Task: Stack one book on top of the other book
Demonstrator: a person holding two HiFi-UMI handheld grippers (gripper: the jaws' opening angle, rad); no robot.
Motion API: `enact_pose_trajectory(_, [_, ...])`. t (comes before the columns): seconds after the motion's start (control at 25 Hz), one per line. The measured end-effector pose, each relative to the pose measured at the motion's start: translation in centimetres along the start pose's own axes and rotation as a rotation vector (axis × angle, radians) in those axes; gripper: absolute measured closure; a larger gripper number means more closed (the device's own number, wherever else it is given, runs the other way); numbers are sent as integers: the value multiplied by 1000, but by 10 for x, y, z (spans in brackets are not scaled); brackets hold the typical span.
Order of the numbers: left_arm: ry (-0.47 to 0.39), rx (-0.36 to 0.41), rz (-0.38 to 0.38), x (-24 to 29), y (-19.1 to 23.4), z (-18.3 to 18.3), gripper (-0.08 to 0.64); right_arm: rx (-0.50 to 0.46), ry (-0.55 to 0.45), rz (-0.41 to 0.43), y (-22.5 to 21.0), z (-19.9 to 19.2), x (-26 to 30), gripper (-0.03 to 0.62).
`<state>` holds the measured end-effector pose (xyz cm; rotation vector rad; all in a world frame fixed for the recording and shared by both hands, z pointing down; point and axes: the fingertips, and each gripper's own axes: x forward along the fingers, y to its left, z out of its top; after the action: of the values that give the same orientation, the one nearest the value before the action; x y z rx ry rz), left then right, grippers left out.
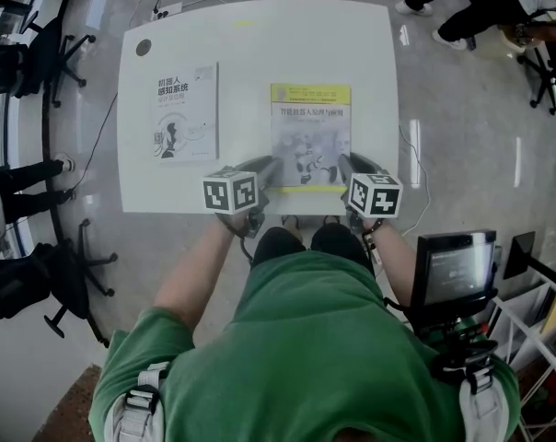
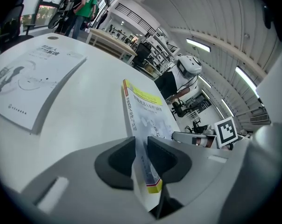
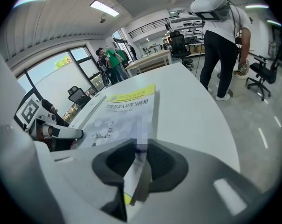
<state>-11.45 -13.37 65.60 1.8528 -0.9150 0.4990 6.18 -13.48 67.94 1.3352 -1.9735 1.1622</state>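
Observation:
A grey book with a yellow top band (image 1: 310, 132) lies near the front edge of the white table (image 1: 370, 53). My left gripper (image 1: 271, 168) grips its near left corner, and my right gripper (image 1: 344, 166) grips its near right corner. In the left gripper view the yellow-banded book (image 2: 143, 120) runs between the dark pads (image 2: 118, 158), which press on it. In the right gripper view the same book (image 3: 127, 113) sits pinched between the pads (image 3: 162, 160). A white book (image 1: 186, 111) lies flat to the left, also seen in the left gripper view as the white book (image 2: 31, 80).
A round dark cap (image 1: 144, 47) sits in the table's far left corner. Office chairs (image 1: 62, 49) stand left of the table, a monitor cart (image 1: 455, 270) to my right. A person (image 3: 222, 36) stands past the table's right side.

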Motion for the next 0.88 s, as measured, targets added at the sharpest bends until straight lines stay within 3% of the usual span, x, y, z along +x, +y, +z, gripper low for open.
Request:
enact_pose_trajectory(0.4, [26, -11, -2, -1, -9, -24, 469, -27, 15, -4, -2, -9, -12, 512])
enact_pose_trajectory(0.88, [39, -8, 28, -22, -15, -71, 469, -51, 40, 6, 12, -52, -40, 514])
